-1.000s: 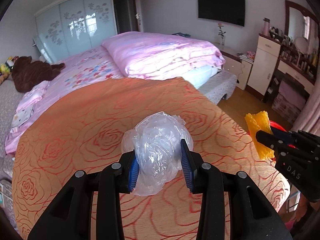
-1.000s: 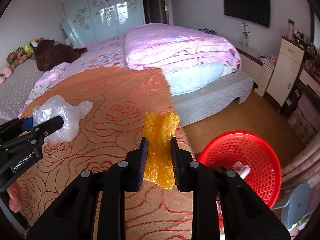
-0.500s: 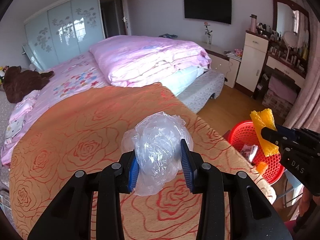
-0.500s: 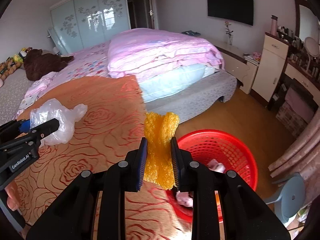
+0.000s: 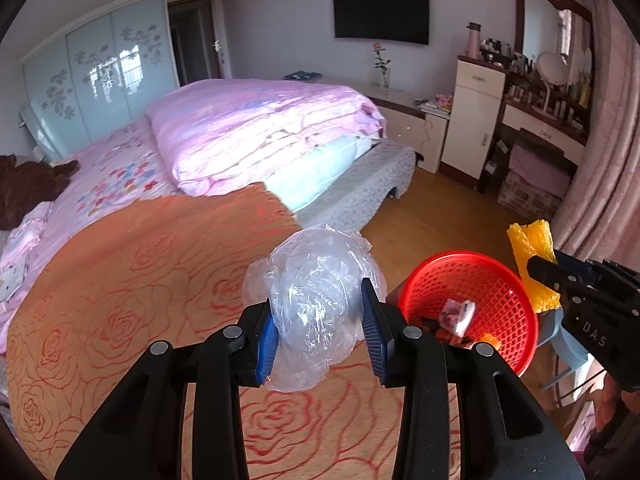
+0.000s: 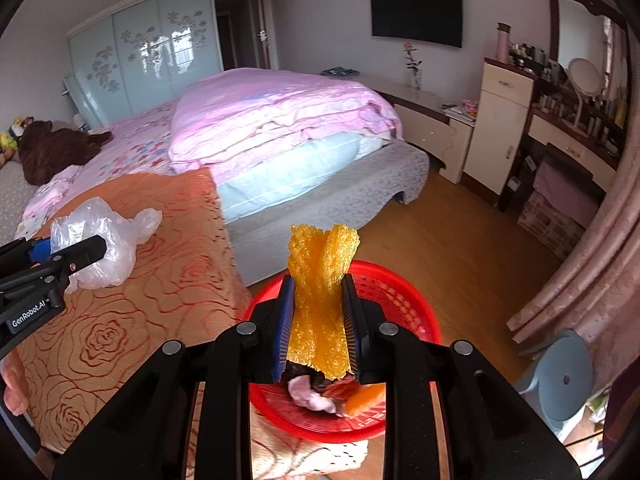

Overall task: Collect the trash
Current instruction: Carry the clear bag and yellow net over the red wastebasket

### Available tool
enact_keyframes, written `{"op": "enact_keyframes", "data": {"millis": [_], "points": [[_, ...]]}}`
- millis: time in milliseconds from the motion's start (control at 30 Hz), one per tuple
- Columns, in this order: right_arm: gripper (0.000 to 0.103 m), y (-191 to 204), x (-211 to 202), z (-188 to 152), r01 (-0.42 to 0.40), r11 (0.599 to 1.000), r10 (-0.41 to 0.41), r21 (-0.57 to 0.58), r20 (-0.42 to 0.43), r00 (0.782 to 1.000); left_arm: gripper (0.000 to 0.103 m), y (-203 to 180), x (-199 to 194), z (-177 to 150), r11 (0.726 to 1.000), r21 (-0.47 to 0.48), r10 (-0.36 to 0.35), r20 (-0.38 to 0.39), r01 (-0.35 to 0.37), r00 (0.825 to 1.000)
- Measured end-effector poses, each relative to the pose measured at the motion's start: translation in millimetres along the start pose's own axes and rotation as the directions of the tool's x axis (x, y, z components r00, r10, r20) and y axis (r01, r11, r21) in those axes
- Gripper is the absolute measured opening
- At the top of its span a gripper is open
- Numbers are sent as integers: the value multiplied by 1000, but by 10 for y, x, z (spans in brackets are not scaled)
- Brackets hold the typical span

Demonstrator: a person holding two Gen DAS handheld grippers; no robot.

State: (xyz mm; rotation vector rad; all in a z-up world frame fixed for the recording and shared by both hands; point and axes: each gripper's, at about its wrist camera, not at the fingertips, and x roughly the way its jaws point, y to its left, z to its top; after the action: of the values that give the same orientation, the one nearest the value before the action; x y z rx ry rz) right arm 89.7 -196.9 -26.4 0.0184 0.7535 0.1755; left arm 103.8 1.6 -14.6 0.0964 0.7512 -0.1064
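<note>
Red basket point(image 6: 404, 280) on floor beside bed already holds some scraps. Right gripper point(image 6: 318, 320) pinches yellow foam wrap point(image 6: 320, 276) directly above basket, release not yet made. Left gripper point(image 5: 320, 332) clamps crumpled clear plastic bag point(image 5: 316, 300) over orange bedspread point(image 5: 120, 280), near basket. Judgement: both drops remain.

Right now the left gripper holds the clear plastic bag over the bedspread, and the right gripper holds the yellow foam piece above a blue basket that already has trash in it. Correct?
One detail is wrong: the basket is red, not blue, as the right wrist view shows. The rest holds: the left gripper holds the clear plastic bag over the bedspread, and the right gripper holds the yellow foam piece above that basket, which already contains trash.
</note>
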Motion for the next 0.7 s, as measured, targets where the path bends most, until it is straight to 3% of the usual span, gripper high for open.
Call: {"op": "enact_keyframes", "data": {"millis": [700], "points": [[23,-469,71,-103,19,988,-18,151,-13,1000,35,-483,179,24,993,48,-101,-42,103,994]]}}
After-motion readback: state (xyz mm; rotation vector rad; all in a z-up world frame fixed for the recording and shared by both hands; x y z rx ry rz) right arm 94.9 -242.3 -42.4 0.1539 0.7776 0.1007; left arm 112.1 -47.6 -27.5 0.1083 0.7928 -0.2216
